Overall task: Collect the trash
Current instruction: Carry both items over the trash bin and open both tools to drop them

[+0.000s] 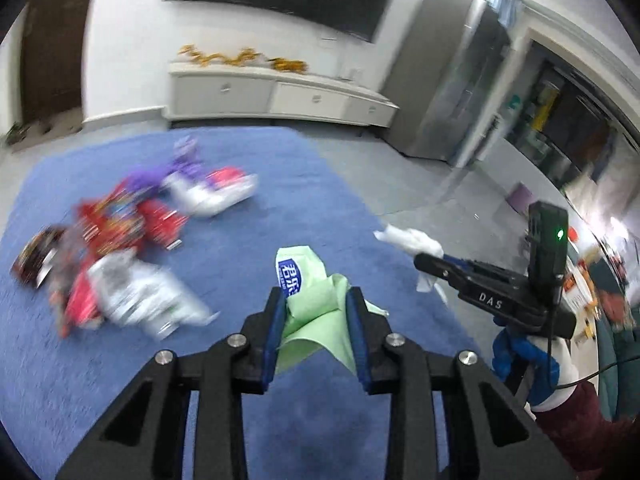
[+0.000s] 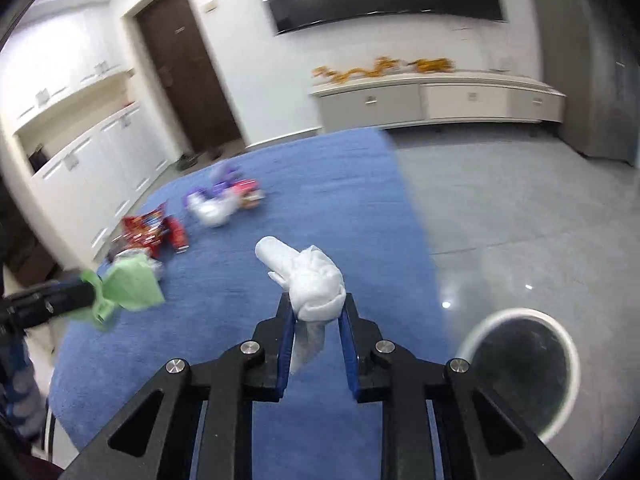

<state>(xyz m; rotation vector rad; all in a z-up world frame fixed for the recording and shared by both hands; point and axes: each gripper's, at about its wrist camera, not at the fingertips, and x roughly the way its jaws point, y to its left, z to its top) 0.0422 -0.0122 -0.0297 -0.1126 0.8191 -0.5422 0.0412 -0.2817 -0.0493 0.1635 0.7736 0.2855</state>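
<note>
Left gripper [image 1: 316,300] clamped on a crumpled green wrapper [image 1: 308,280], pinched near its middle so the loose ends hang free. Right gripper [image 2: 316,312] closed on a white tissue wad [image 2: 312,276], gripped low with the bulk standing above the pads. Both lifted clear of the blue rug [image 2: 248,300], both tilted downward, side by side. Right one nearest the rug's right edge, likely bound for the round white-rimmed bin [image 2: 520,368] on the grey floor [image 2: 520,220]. More wrappers [image 1: 120,248] left, blurred, toward the rug's far left side.
</note>
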